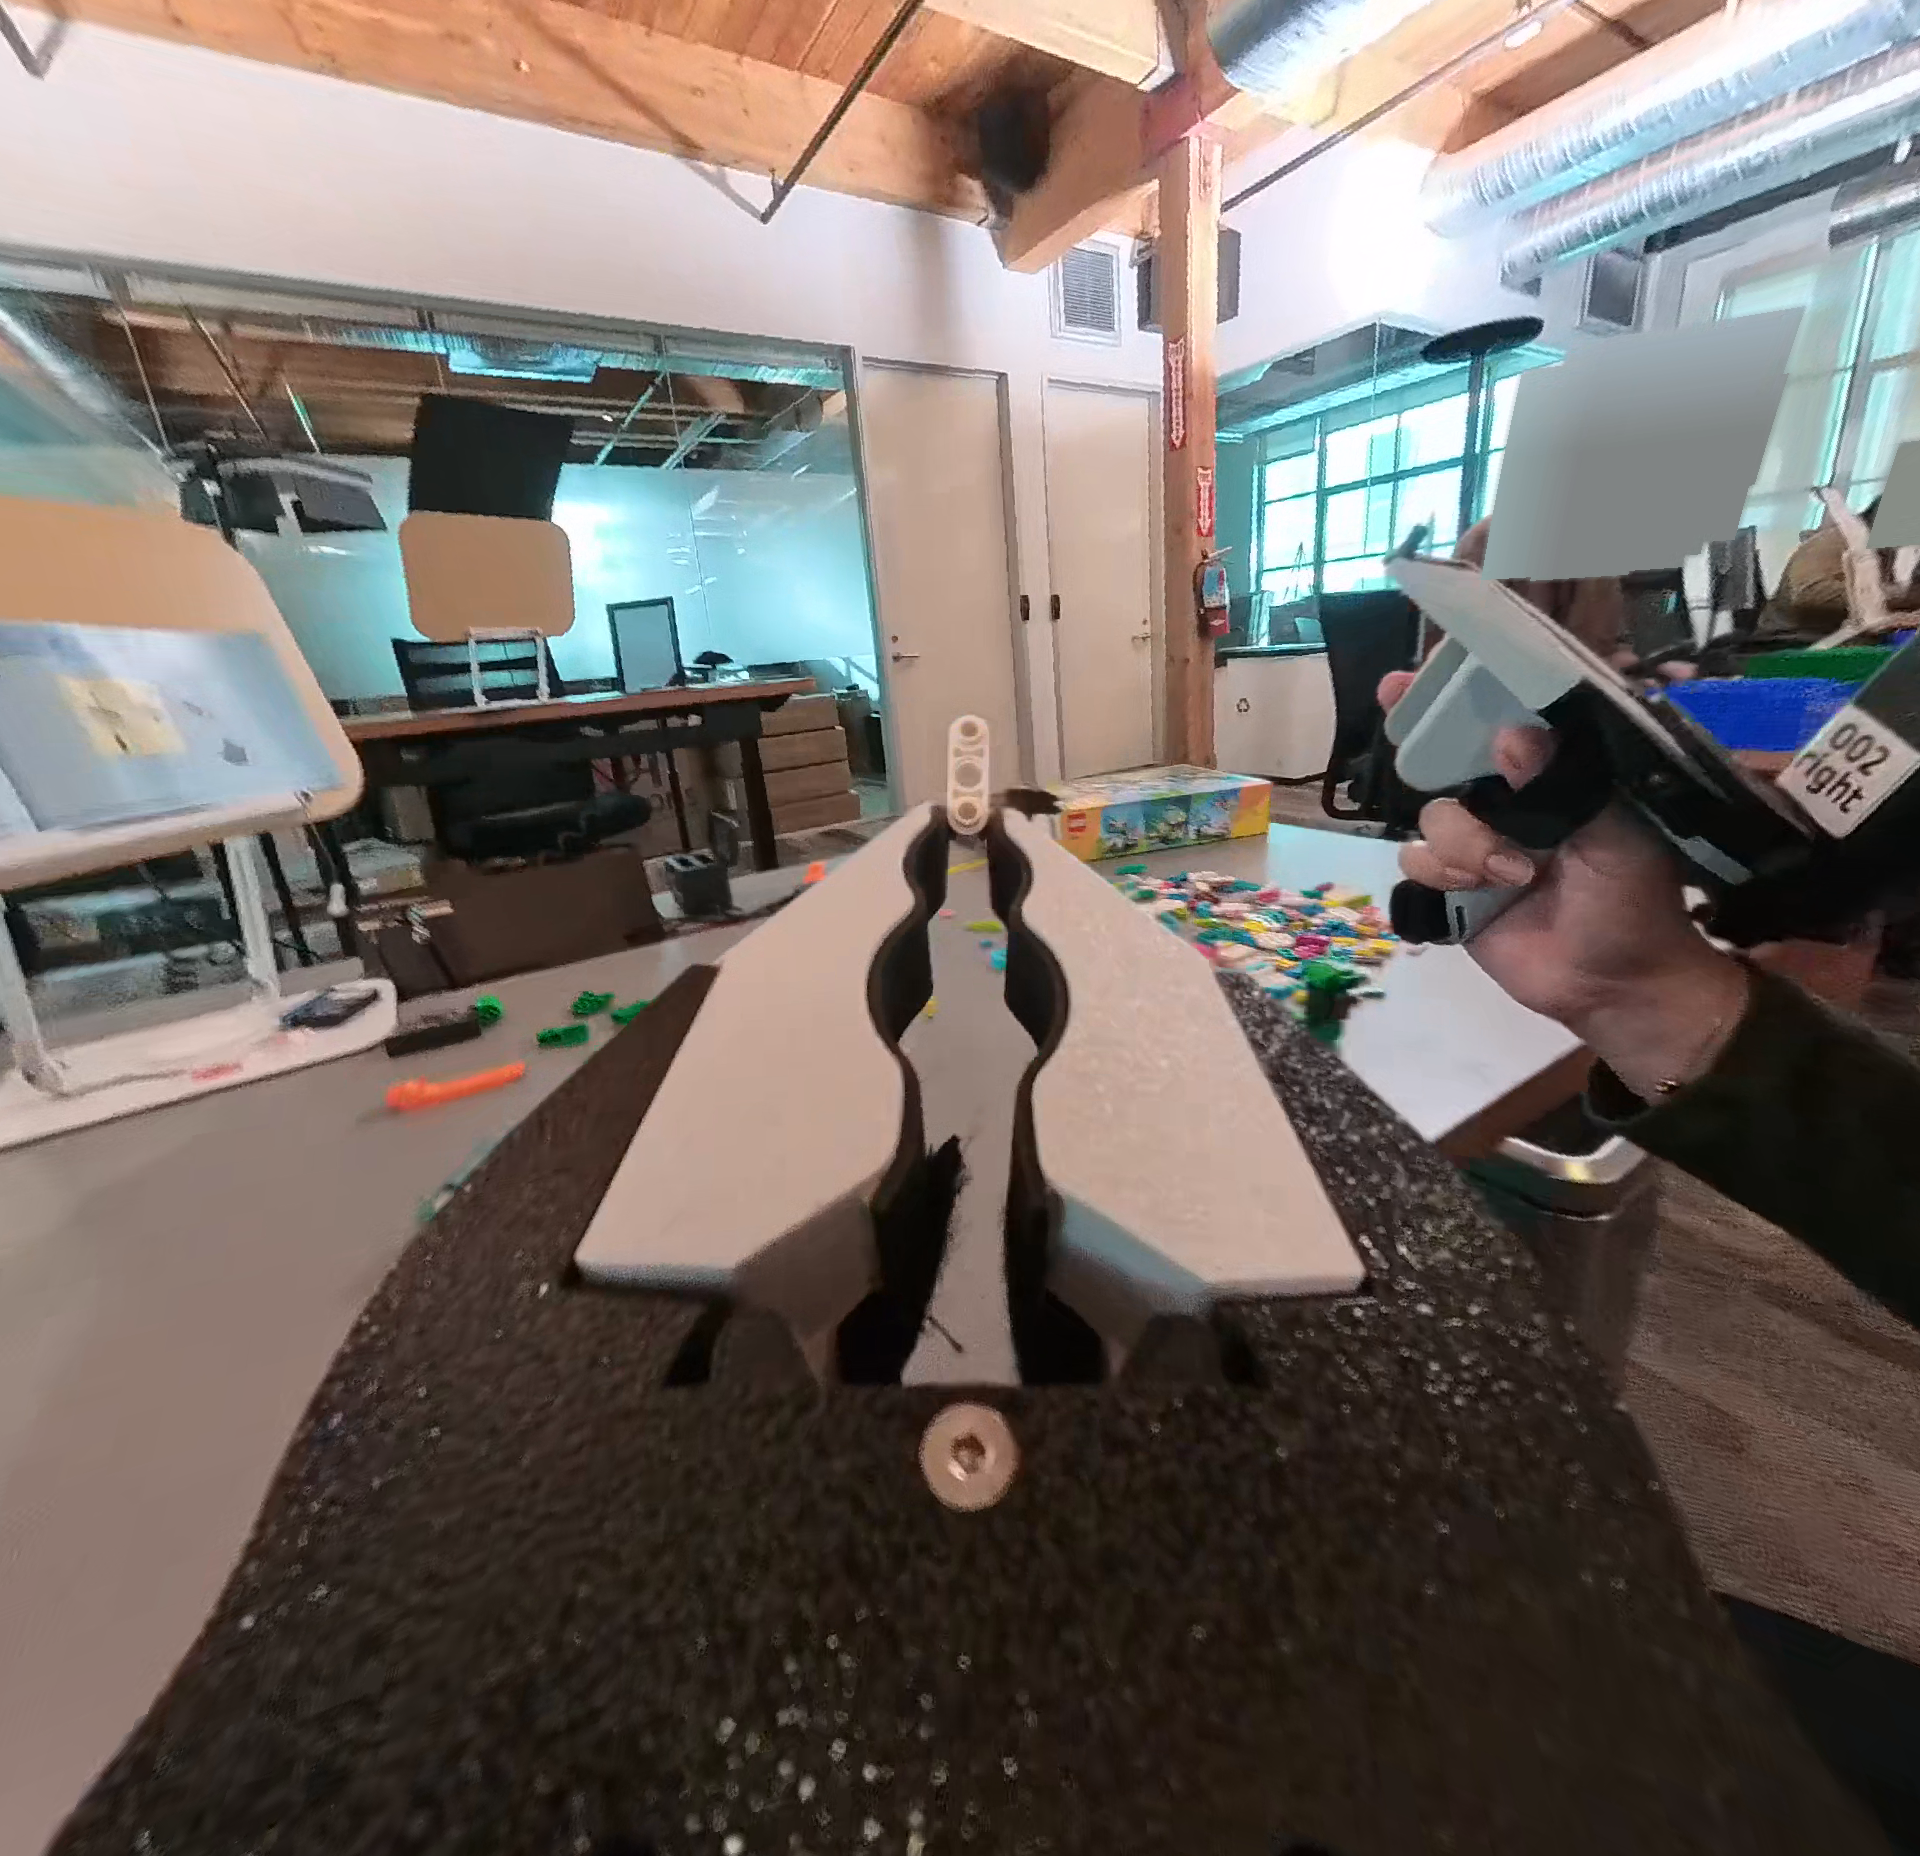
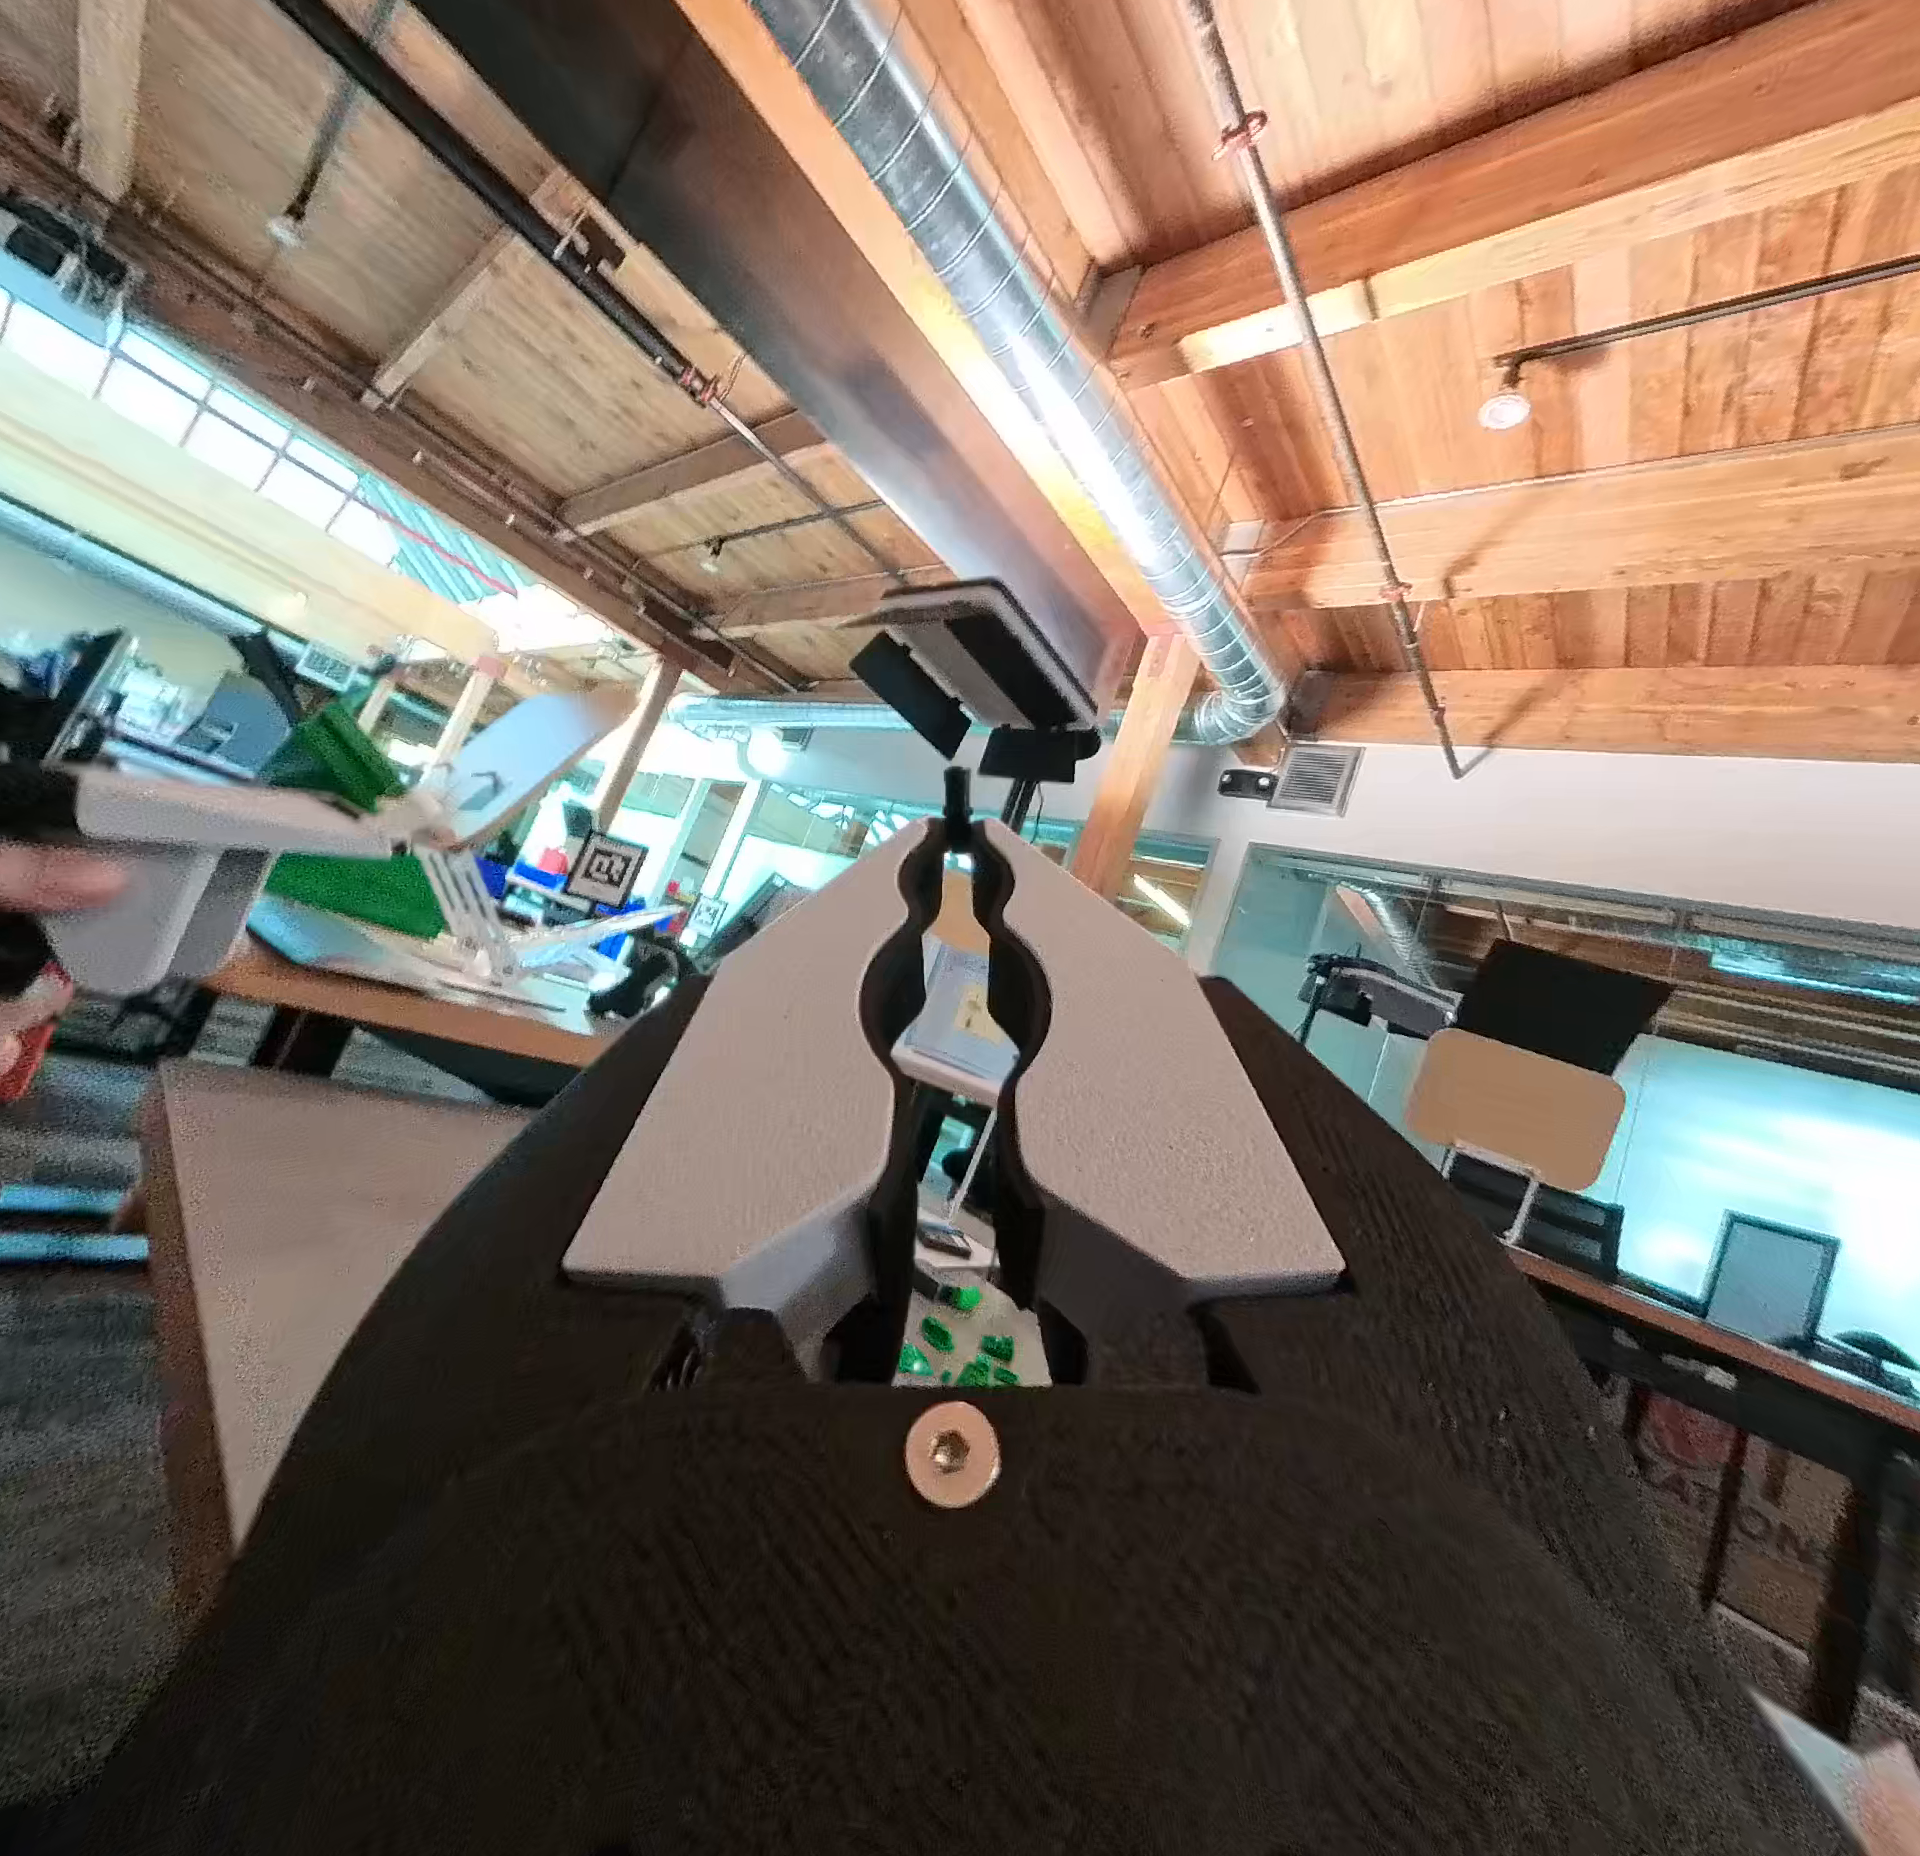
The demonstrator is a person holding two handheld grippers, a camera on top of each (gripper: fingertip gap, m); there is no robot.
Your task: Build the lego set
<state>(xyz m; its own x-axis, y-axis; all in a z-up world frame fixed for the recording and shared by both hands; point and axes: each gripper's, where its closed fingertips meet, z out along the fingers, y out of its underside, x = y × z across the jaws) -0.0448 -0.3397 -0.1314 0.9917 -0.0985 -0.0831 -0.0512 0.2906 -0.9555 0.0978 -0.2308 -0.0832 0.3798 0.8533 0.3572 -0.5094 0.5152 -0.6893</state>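
At frame centre of the left wrist view, your left gripper point(image 1: 968, 827) is pinching a white beam point(image 1: 968, 772) by its lower end, jaws nearly closed. At centre of the right wrist view, your right gripper point(image 2: 958, 838) is clamping a small black pin point(image 2: 956, 796) by its tip. Both grips are looking shallow; pushing off-axis is risking a dropped pin

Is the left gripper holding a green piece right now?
No. The left gripper is pinching a small white beam with round holes, which stands upright at its fingertips.
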